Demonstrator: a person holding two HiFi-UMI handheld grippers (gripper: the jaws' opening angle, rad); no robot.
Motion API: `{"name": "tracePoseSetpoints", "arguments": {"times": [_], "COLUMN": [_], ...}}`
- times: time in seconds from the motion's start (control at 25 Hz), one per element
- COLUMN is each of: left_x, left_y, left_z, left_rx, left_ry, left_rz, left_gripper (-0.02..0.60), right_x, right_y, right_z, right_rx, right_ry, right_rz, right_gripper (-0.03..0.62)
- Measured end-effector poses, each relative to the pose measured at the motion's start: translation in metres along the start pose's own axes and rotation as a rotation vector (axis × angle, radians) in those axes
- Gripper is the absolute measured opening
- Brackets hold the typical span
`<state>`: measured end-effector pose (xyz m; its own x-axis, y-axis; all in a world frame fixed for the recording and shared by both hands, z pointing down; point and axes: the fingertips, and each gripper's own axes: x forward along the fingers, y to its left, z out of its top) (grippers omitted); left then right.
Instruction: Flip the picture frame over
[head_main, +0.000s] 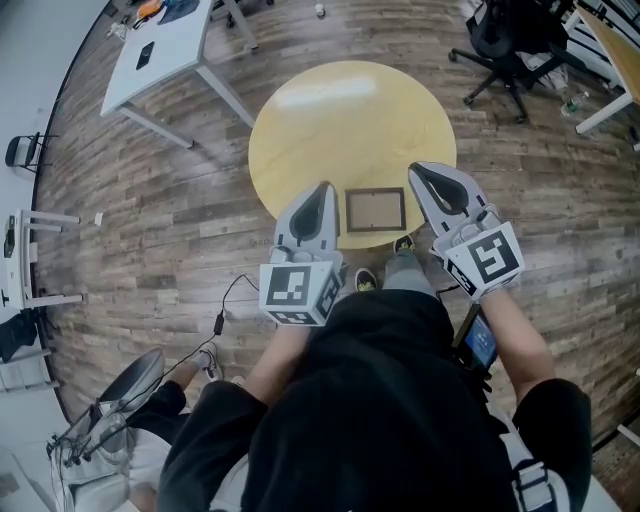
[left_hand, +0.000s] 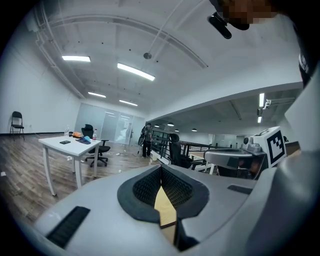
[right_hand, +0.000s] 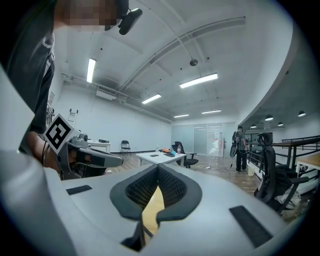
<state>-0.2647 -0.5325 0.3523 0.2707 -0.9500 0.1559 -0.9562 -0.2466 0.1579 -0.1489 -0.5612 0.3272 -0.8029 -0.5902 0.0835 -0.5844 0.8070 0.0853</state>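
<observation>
Lying on round table, picture frame between left gripper and right gripper, fingers pressed together, empty

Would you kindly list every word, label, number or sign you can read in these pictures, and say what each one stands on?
No text is readable anywhere.
On the left gripper, the cube: a black-and-white square marker, no letters.
On the right gripper, its cube: the same.
The screen at the person's hip: too small to read.
The frame: no print visible.
</observation>
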Motion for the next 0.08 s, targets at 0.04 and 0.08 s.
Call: {"name": "tracePoseSetpoints", "arguments": {"times": [0.04, 0.08], "left_x": [0.0000, 0.0000], "left_y": [0.0009, 0.0018], "left_z": [-0.0008, -0.0015], "left_rx": [-0.002, -0.005], "left_ry": [0.003, 0.006], "left_rz": [0.001, 0.003], "left_gripper": [0.023, 0.023], "right_x": [0.0011, 0.0022], "right_y": [0.0005, 0.0009], "right_z": [-0.0004, -0.0007], "right_rx": [-0.003, -0.005], "right_ry": [0.002, 0.004], "right_rz": [0.003, 0.005], "right_gripper": [0.018, 0.018]}}
